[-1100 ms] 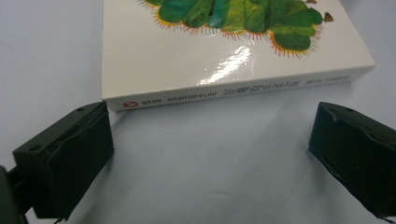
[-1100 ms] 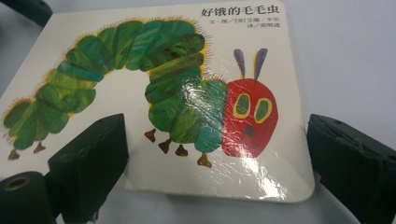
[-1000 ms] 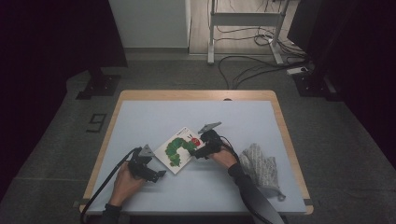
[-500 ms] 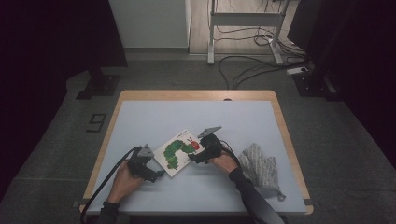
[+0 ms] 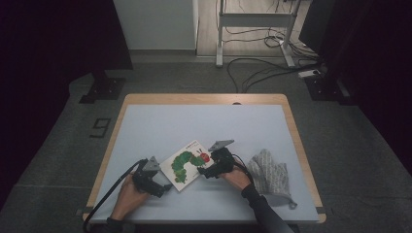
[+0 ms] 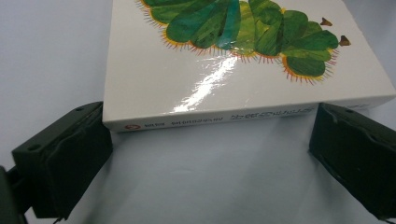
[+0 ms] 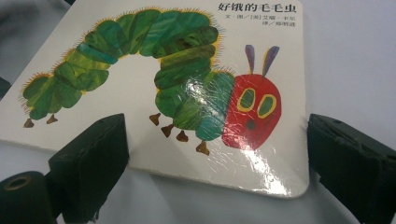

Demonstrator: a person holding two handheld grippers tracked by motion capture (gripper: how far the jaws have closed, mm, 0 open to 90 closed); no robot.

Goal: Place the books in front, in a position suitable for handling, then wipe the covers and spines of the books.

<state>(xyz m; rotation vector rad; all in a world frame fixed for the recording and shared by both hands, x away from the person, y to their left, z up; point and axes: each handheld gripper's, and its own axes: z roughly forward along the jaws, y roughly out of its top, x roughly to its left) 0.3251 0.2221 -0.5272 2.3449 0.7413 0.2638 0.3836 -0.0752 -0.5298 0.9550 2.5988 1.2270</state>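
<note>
A white board book [image 5: 187, 164] with a green caterpillar and a red head on its cover lies flat on the pale blue table [image 5: 194, 126], near the front. My left gripper [image 5: 166, 186] sits at the book's near left edge. In the left gripper view my left gripper [image 6: 212, 128] is open wide, and the book's spine [image 6: 243, 116] spans the gap just ahead of both jaws. My right gripper [image 5: 205, 173] rests at the book's right corner. In the right gripper view my right gripper [image 7: 219, 140] stands open over the cover [image 7: 140, 93], with the red head between the jaws.
A grey knitted oven mitt [image 5: 272, 174] lies just right of the right hand, near the table's front right corner. The wooden table rim [image 5: 301, 145] runs along the right. Cables [image 5: 257, 73] and a stand [image 5: 252, 29] lie on the floor behind.
My right gripper has moved down and slightly left, toward the person, over the book's right corner. The left gripper has stayed at the book's near left edge.
</note>
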